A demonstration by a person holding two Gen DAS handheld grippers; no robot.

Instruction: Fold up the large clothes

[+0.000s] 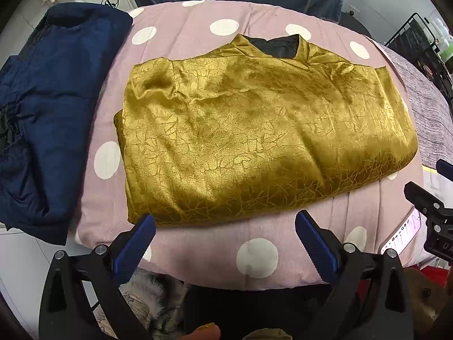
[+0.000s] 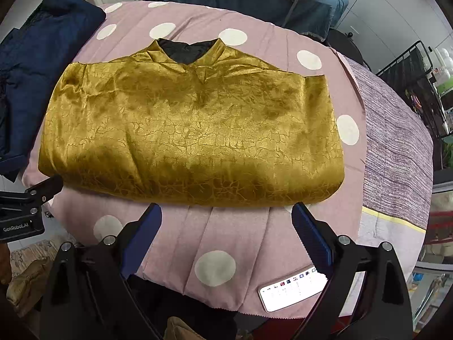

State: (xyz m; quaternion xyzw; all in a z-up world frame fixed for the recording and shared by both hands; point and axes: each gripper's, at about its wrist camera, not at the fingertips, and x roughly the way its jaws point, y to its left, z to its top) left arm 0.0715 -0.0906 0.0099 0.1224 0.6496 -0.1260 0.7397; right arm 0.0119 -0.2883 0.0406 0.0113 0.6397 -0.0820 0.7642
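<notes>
On pink polka-dot bedding [image 2: 226, 235], my shiny gold crackle-patterned garment [image 2: 192, 138] lies folded into a rectangle, perhaps one fold left; left claw [image 1: 225, 239] and right claw [image 2: 226, 231] gape wide, empty.

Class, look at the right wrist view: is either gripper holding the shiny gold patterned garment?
No: the gold garment lies flat on the pink dotted quilt, and the right gripper hovers open short of its near edge.

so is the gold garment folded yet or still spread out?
Folded. The gold garment lies as a compact rectangle on the polka-dot quilt, bottom edge doubled under, collar at the far side. Both hand-held grippers are open and off it.
</notes>
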